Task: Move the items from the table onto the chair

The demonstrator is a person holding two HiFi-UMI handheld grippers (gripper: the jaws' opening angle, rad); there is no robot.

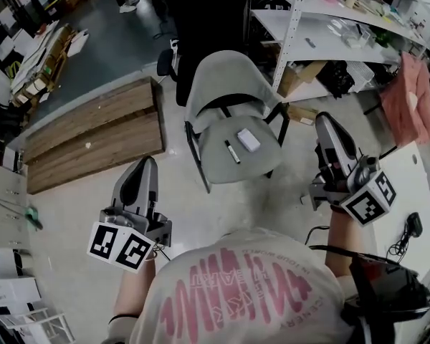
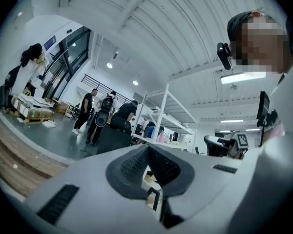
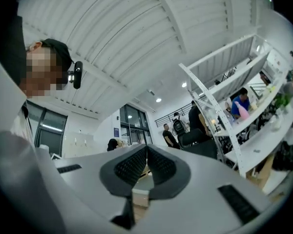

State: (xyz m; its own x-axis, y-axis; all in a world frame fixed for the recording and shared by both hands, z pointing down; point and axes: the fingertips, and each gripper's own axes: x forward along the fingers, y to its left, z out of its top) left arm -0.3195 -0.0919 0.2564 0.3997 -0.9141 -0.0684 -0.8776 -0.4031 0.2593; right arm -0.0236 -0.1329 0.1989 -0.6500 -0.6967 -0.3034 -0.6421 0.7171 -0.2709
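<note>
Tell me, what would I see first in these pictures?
A grey chair stands mid-floor in the head view, with a white box and a black pen lying on its seat. Either side of it, the left gripper and right gripper point forward, both shut and empty.

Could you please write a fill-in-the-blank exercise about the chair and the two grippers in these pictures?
1. The seat of the grey chair bears ___ things.
2. Beside the white block lies a pen that is ___ in colour.
3. The jaws of the left gripper are ___, with nothing between them.
4. The right gripper holds ___.
Missing words: two; black; shut; nothing.
</note>
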